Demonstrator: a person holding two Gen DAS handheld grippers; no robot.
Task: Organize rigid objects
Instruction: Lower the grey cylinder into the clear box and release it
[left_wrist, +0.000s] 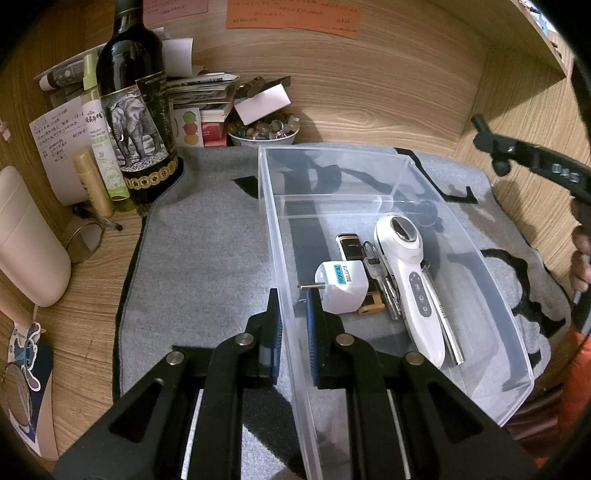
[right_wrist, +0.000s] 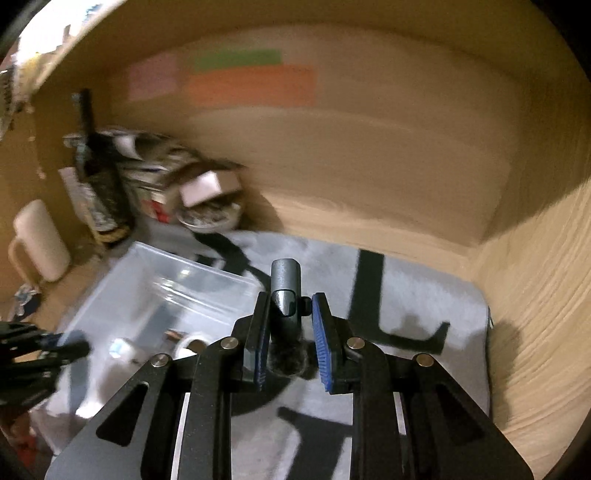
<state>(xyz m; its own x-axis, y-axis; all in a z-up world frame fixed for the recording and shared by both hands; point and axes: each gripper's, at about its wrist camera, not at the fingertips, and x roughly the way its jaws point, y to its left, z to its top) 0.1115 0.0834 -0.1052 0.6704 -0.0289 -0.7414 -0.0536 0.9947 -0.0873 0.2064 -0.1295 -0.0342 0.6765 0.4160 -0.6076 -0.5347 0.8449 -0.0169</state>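
1. Holding the bin (left_wrist: 461, 236) by its left wall, your left gripper (left_wrist: 293, 325) has its jaws narrowed on the thin plastic, one pad outside and one inside.
2. Expect that wall to flex; the bin looks light and slick, so I judge it will slide on the grey mat (left_wrist: 207, 236) if you tug.
3. Your right gripper (right_wrist: 288, 339) carries a dark grey tool (right_wrist: 284, 284) with a fuzzy end between its pads. The left pad touches it; a gap shows at the right pad, so I cannot tell how firm the hold is.
4. That tool looks stiff and light, and hangs over the mat to the right of the bin. The shaft is the place to pinch it.
5. Counting inside the bin: one white adapter (left_wrist: 341, 286), one white handheld device (left_wrist: 410, 273), one key bunch (left_wrist: 384, 284), one black-and-gold lighter (left_wrist: 349, 245). All sit near the bin's front half.
6. All four look hard and smooth, so take them across flat sides.
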